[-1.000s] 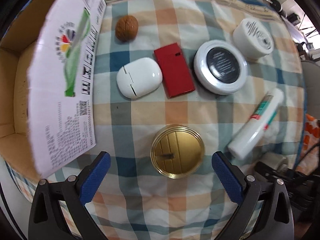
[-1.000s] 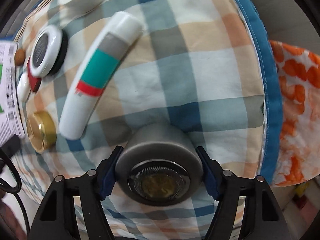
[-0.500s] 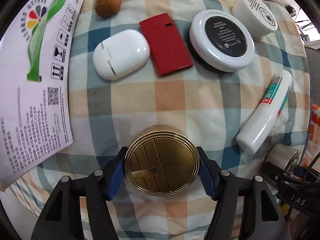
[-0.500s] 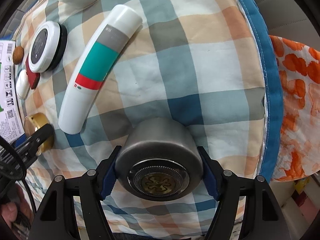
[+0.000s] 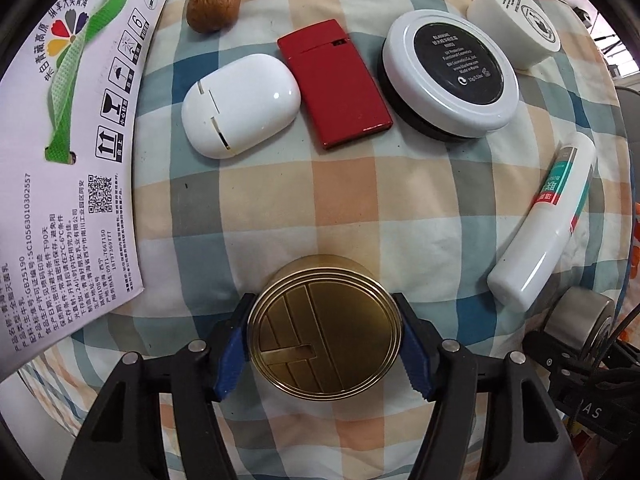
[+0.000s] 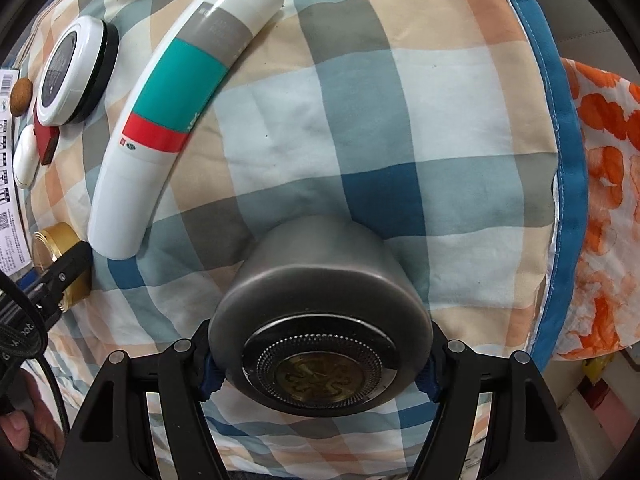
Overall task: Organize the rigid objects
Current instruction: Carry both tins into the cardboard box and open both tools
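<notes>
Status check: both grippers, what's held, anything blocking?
Left gripper shut on gold tin. Right gripper shut on grey metal canister. White tube lies between them.

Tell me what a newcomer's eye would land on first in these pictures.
Each gripper is clamped on a round thing low in its view: the left gripper on a gold tin, the right gripper on a grey metal canister. Behind the tin, a red case stands out on the checked cloth.
</notes>
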A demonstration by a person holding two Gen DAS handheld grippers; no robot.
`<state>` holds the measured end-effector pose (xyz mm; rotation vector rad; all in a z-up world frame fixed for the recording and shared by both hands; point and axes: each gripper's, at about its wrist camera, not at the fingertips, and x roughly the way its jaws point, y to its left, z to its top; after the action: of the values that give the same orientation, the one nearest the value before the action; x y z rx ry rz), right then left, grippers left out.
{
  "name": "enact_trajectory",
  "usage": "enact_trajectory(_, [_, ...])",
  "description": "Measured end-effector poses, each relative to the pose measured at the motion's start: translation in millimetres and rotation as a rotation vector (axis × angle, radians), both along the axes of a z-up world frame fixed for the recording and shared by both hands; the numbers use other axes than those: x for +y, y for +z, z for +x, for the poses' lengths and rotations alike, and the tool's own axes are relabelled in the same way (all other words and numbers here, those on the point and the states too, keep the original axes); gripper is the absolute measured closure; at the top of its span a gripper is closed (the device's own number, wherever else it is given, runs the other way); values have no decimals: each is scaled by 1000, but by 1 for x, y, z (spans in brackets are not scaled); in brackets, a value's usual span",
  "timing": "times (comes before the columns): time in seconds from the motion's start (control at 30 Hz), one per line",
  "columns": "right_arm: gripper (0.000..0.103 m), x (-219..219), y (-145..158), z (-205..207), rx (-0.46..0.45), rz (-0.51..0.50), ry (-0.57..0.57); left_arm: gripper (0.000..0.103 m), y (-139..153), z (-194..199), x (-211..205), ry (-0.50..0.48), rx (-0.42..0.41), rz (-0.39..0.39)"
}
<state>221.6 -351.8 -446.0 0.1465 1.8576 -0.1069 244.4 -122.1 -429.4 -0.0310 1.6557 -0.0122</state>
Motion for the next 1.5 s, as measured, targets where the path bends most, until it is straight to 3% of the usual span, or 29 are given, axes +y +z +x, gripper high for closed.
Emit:
enact_trajectory(0.23, [32, 3, -1, -9, -13, -9, 1, 40, 15, -9, -2, 0, -12, -11])
enact_trajectory(0.57, [32, 17, 23, -28, -21, 49, 4, 40, 60, -25, 7, 7, -79, -49])
enact_trajectory(0.73, [32, 35, 53, -31, -68, 84, 33, 40, 99, -33, 19, 28, -136, -84])
enact_trajectory(0.97, [32, 66, 110, -20, -153, 200, 46, 40, 177, -32, 44, 80, -255, -139])
enact_trajectory(1.13, [32, 97, 173, 5, -240, 252, 108, 40, 228, -16, 89, 130, -354, -159])
enact_trajectory(1.27, [32, 129, 214, 34, -281, 289, 150, 40, 247, -4, 128, 161, -402, -156])
enact_trajectory(1.5, [32, 236, 239, 76, -336, 316, 191, 40, 242, 26, 221, 196, -389, -146])
